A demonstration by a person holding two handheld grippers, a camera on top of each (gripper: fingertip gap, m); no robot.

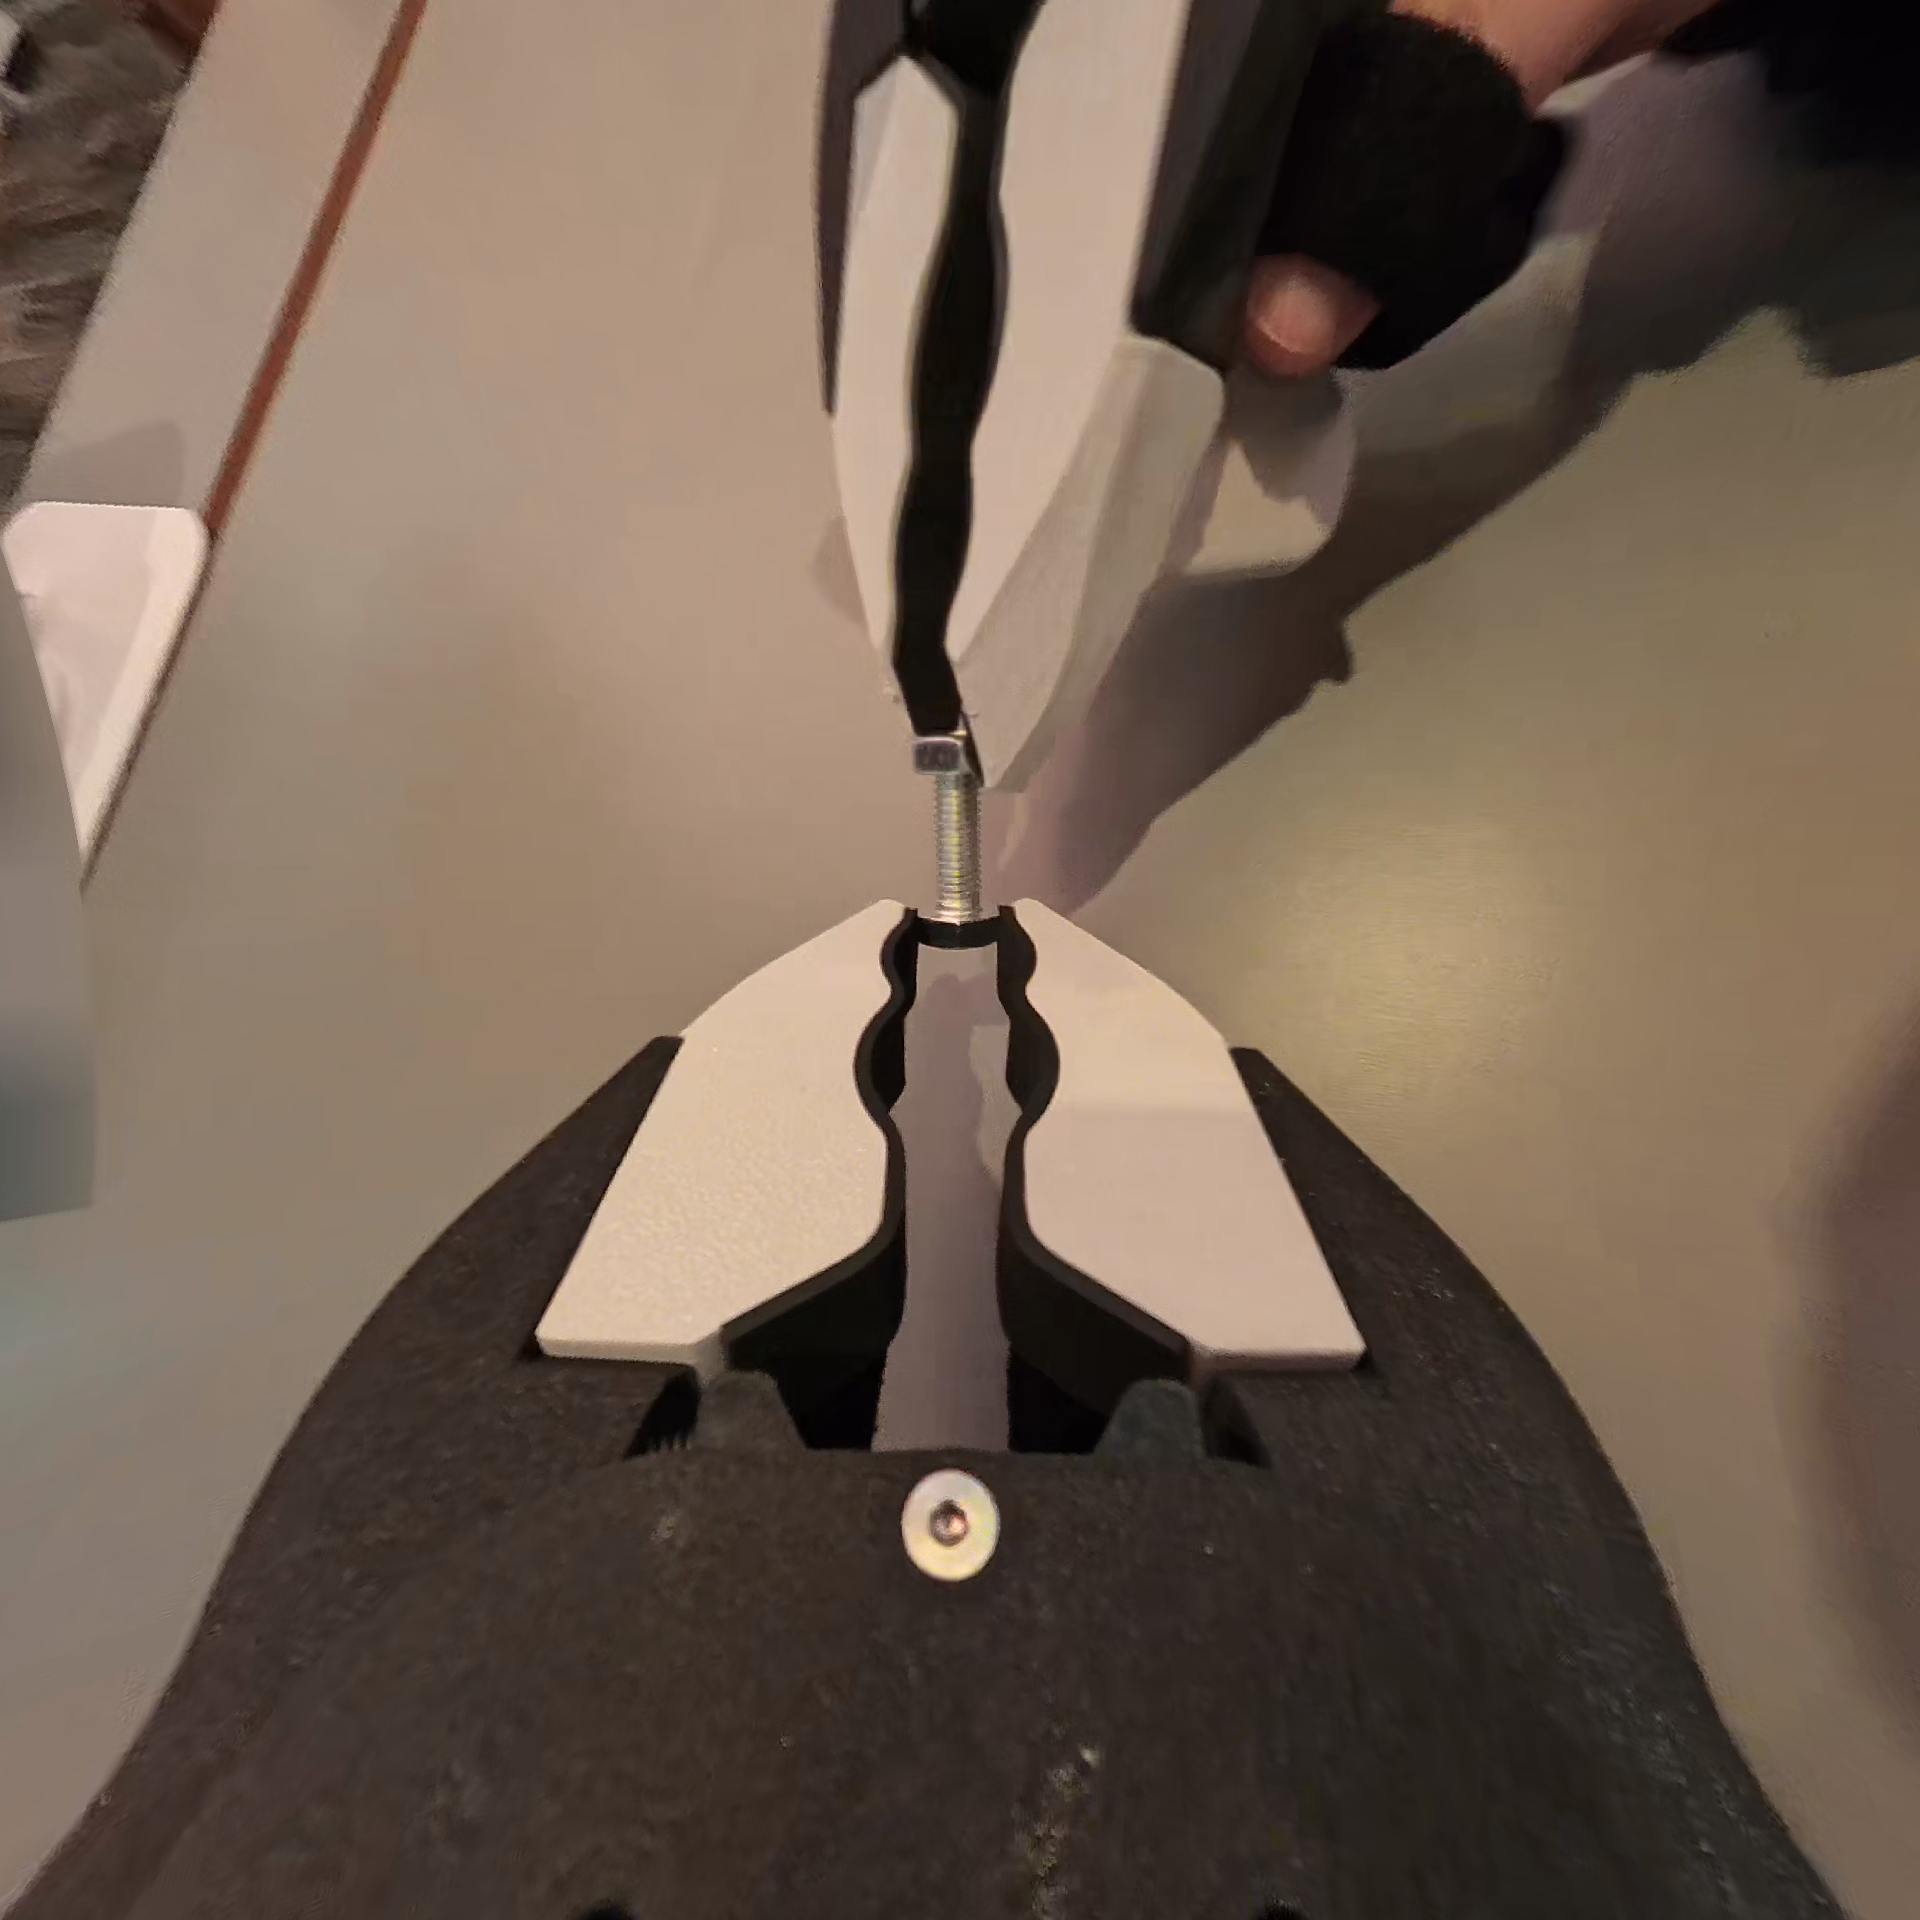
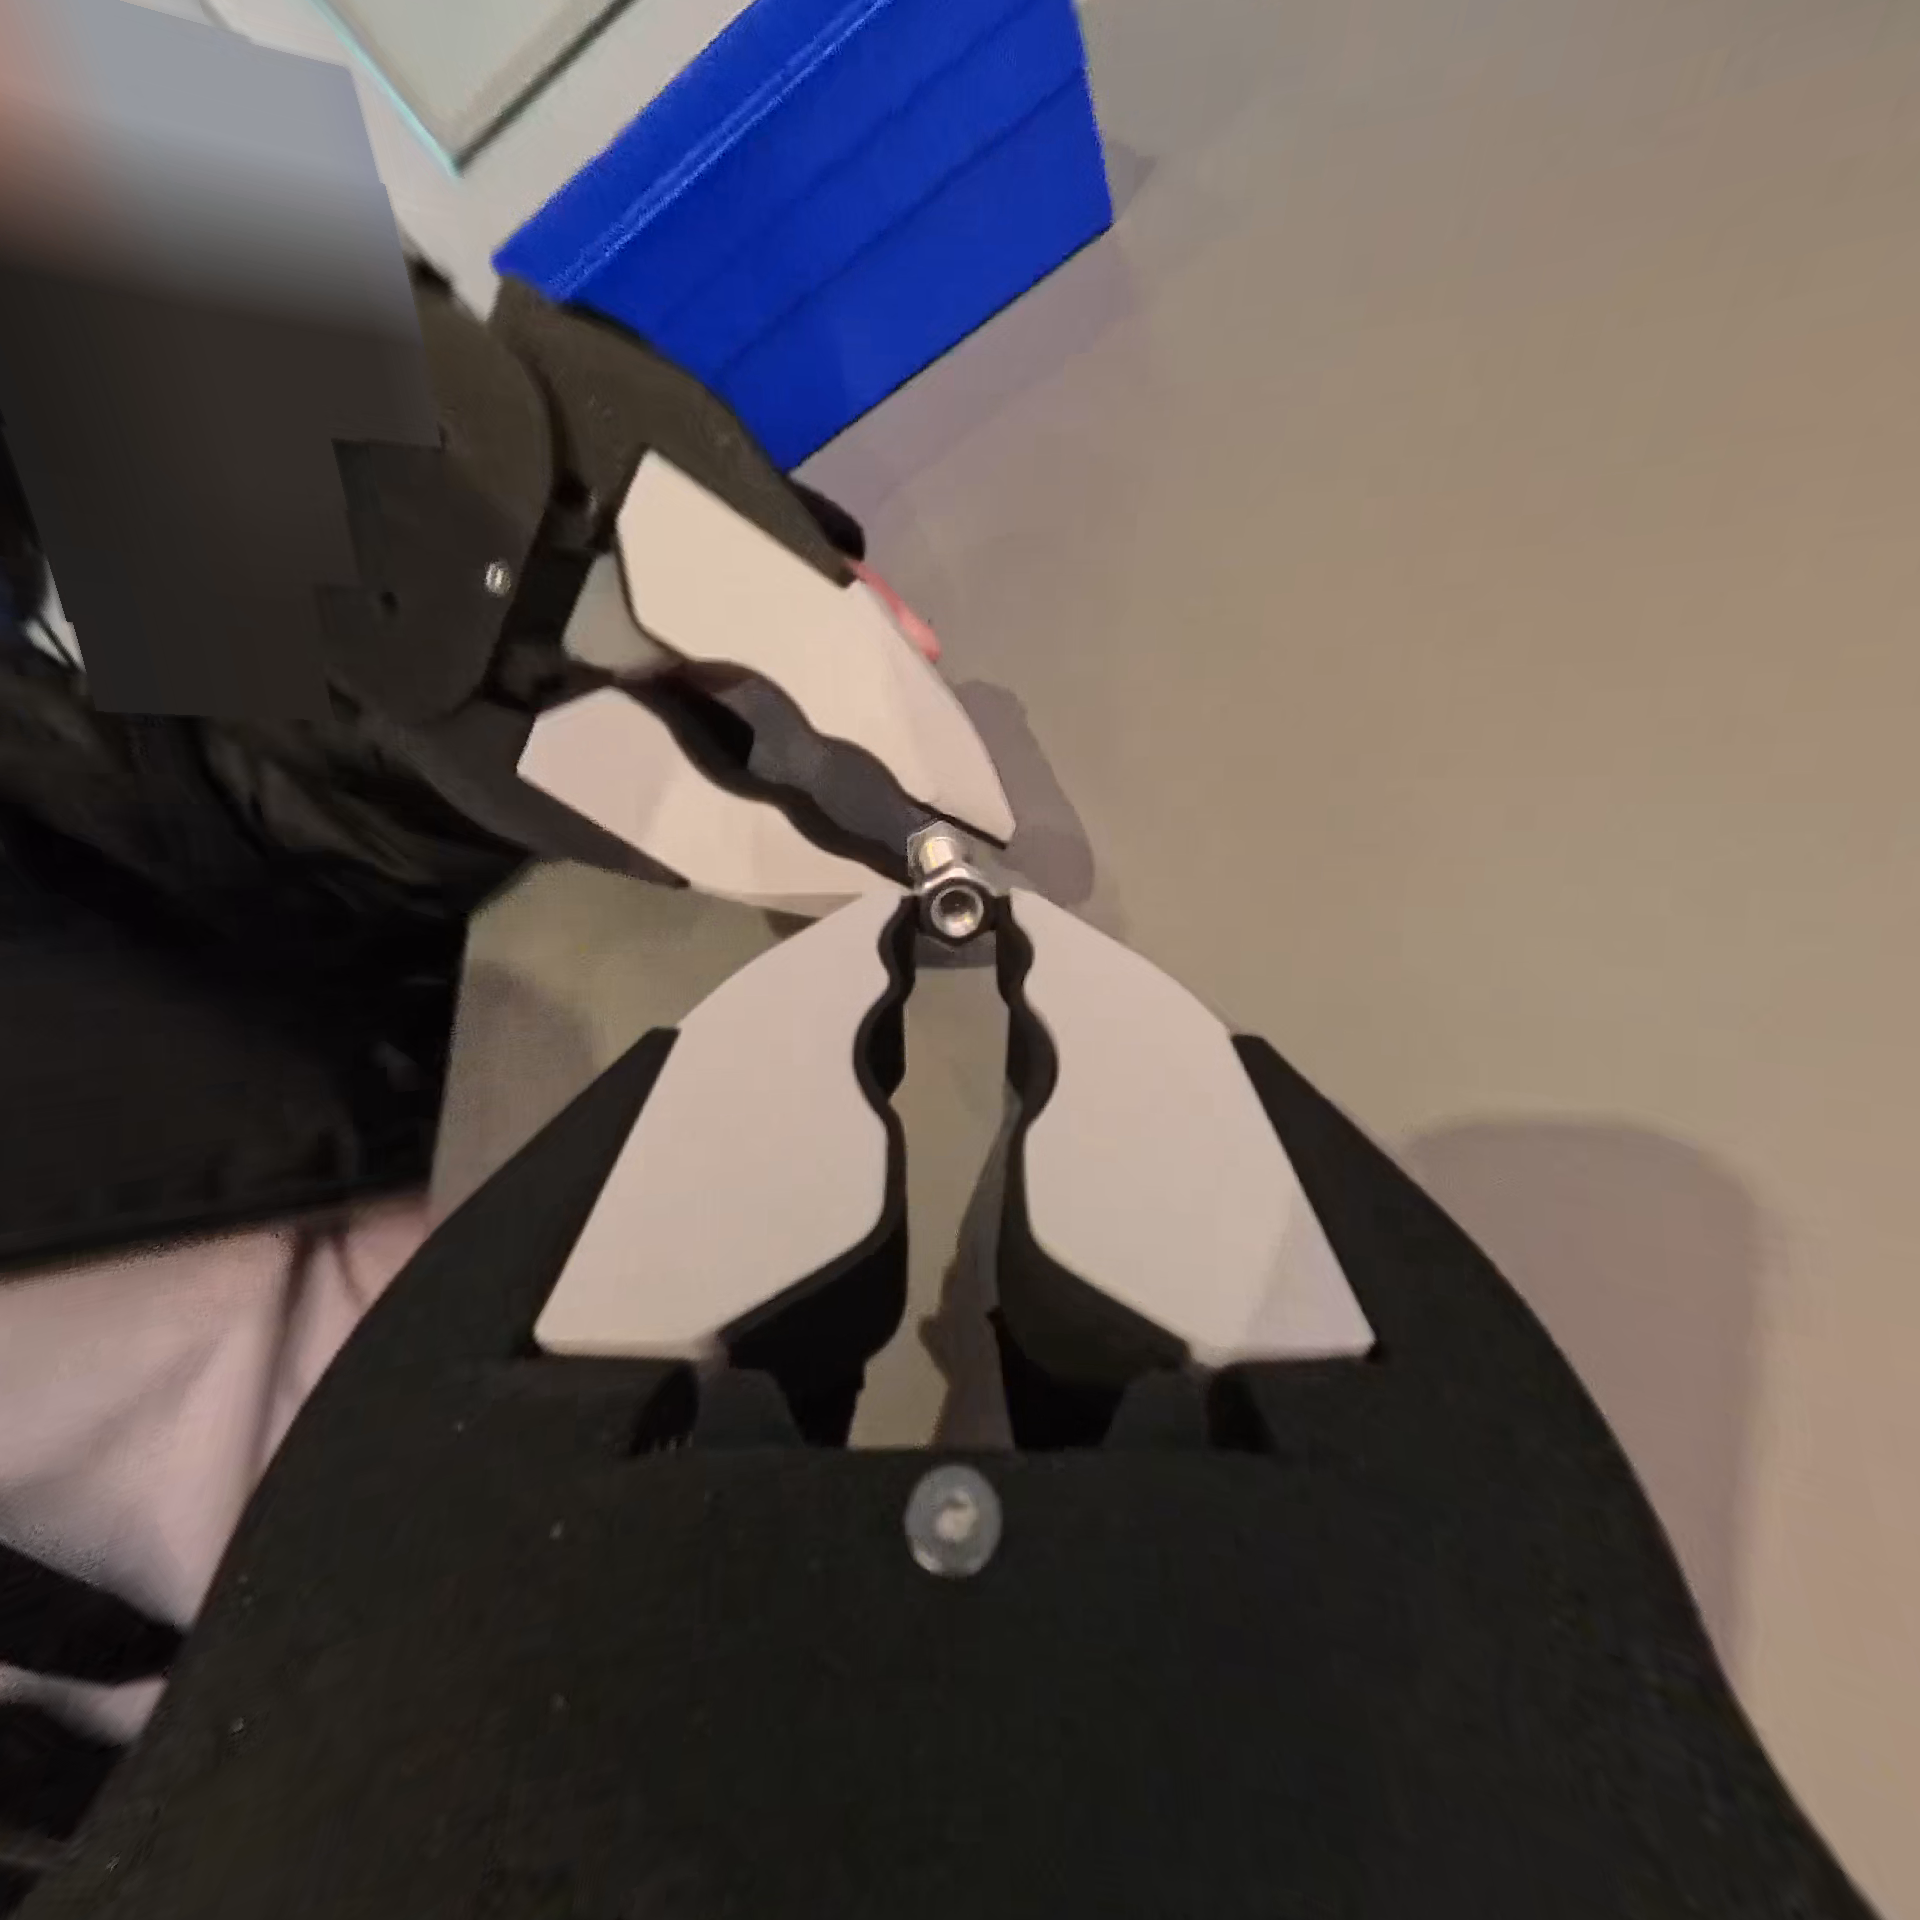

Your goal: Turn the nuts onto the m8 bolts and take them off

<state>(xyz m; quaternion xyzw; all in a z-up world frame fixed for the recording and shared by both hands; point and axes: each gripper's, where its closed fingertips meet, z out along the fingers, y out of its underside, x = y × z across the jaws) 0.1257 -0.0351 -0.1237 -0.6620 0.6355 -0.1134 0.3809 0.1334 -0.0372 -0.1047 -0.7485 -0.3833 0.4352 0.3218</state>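
- We see the left gripper [image 1: 958, 916] closed on the head of a silver bolt [image 1: 958, 852]; both black fingertip pads press the hex head, threaded shank pointing straight out away from the camera.
- Bolt is held in the air above the beige table [image 1: 520, 727], not touching it.
- At the far end of the bolt sits a silver nut [image 1: 938, 756], on the thread tip.
- The right gripper [image 2: 953, 914] is clamped on that nut; in the left wrist view it comes down from above the bolt, its tips pinching the nut, the white fingers [image 1: 914, 416] nearly together.
- In the right wrist view we look down the bolt's axis: the nut [image 2: 956, 910] sits between the pads with the threaded bore facing the camera, and the bolt [image 2: 932, 854] runs back from it into the left gripper [image 2: 925, 826] just behind.
- A hand in a black fingerless glove [image 1: 1382, 197] holds the right gripper's body, up and right of the bolt.
- A blue box [image 2: 831, 229] stands on the table, well beyond the bolt in the right wrist view.
- A white tray-like edge [image 1: 94, 644] lies far left of the bolt, at the table's side.
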